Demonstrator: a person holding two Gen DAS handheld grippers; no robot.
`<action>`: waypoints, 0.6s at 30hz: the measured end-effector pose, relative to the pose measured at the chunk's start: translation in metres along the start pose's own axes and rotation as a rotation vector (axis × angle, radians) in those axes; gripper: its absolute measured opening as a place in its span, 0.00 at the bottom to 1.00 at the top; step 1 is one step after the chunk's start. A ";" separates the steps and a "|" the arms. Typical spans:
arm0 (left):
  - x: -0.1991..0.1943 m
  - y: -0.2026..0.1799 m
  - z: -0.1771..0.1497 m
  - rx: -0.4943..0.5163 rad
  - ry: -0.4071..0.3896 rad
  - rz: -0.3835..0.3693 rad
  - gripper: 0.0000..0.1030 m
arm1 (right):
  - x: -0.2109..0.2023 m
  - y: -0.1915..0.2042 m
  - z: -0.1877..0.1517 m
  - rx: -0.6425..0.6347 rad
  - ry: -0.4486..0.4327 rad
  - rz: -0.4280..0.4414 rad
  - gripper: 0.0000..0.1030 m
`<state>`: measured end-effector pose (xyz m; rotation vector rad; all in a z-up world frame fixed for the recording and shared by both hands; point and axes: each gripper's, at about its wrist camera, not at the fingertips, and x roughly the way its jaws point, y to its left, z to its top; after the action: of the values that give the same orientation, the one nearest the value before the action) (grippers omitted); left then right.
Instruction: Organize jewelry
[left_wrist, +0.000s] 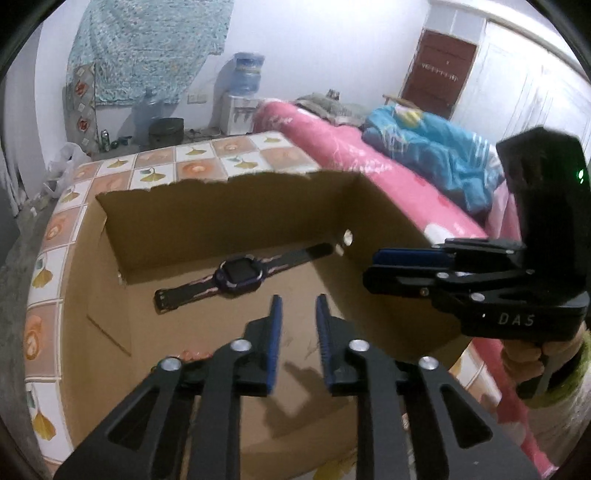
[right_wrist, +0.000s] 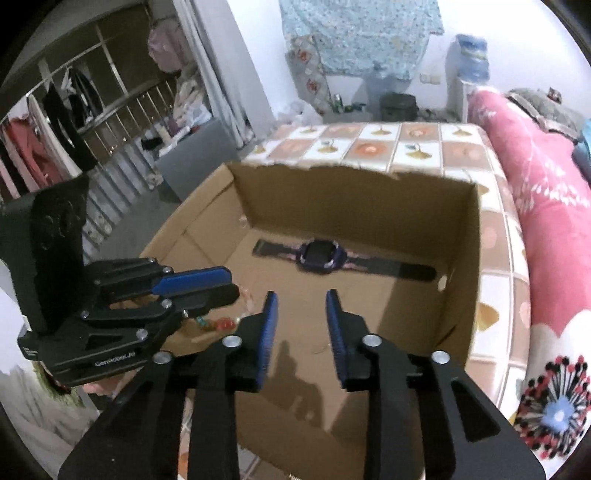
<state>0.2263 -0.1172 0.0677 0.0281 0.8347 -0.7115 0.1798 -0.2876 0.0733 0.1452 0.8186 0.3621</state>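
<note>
Watch lies flat in the cardboard box; both tongs, left and right, hover apart, empty. Likely between items. Next: fetch another piece, maybe the beads.

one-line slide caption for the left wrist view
Open left gripper above a cardboard box holding a watch.

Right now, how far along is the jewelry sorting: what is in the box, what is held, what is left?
Done: the watch lies flat in the cardboard box. In hand: nothing; the left hand-held gripper and right hand-held gripper are both open and empty above the box. Left: small colourful beads, partly hidden beneath the left gripper in the right wrist view, look unsorted.
</note>
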 end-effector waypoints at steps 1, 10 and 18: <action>-0.001 0.001 0.002 -0.006 -0.007 -0.005 0.23 | 0.001 -0.003 0.004 0.000 -0.009 0.002 0.30; -0.025 0.007 0.003 -0.025 -0.073 -0.012 0.27 | -0.028 -0.009 0.006 0.016 -0.109 0.004 0.30; -0.071 -0.005 -0.016 0.038 -0.160 -0.012 0.47 | -0.075 -0.001 -0.015 0.020 -0.214 0.022 0.36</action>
<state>0.1806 -0.0758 0.1066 0.0002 0.6690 -0.7310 0.1220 -0.3161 0.1147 0.2079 0.6100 0.3525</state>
